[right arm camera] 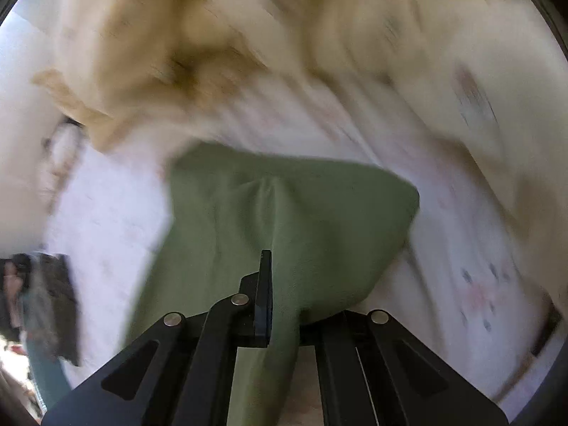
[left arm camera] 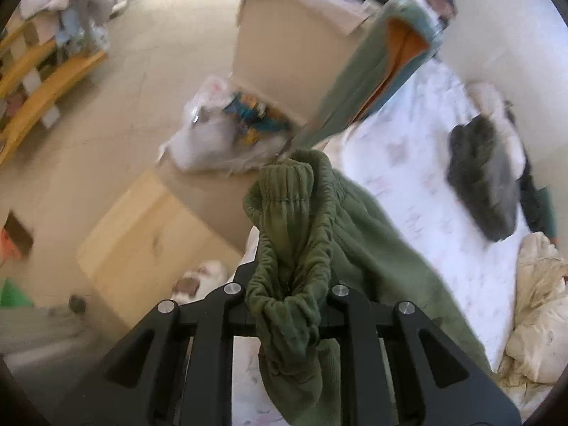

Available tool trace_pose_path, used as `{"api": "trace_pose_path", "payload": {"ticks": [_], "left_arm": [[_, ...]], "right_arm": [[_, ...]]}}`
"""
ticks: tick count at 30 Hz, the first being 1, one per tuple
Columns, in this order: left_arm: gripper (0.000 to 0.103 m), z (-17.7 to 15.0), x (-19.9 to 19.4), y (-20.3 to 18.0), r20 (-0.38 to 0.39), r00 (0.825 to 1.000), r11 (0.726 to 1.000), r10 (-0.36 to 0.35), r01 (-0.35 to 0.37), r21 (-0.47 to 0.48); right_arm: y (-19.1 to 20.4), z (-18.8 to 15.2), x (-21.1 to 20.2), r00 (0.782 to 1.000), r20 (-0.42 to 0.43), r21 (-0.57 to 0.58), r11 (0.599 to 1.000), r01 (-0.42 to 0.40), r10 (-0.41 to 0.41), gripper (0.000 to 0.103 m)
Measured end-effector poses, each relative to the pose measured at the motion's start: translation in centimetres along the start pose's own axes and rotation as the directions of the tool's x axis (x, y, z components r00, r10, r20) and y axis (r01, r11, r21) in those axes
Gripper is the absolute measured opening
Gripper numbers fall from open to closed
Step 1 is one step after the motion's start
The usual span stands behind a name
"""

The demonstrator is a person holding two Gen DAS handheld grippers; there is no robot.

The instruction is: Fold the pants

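Left claw, at lower centre, pinches the green pants' bunched elastic waistband; we see our right claw clamped on their fabric.

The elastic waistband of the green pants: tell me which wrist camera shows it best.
The left wrist view. There the waistband is sharp, its ribbed gathers bunched in the shut left gripper. The right wrist view is motion-blurred and shows only smooth green pants fabric pinched in the right gripper, no waistband.

Beige floor – cardboard box, wooden shelf, floral-sheeted bed.
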State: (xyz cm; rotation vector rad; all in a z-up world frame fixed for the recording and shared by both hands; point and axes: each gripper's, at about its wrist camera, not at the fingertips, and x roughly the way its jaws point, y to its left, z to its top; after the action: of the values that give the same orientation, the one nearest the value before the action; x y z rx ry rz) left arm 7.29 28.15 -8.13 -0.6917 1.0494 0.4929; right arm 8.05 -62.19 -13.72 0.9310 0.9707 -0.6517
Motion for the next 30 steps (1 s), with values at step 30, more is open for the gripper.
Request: {"api": "trace_pose_path", "payload": {"ticks": [30], "left_arm": [[0.015,-0.3,-0.6,-2.6,0.081,0.996,0.995,0.037,-0.044,0.085]], "right_arm": [[9.1,1.9,6.8,0.998,0.013,-0.367,0.928,0.061,-0.061,0.034]]}}
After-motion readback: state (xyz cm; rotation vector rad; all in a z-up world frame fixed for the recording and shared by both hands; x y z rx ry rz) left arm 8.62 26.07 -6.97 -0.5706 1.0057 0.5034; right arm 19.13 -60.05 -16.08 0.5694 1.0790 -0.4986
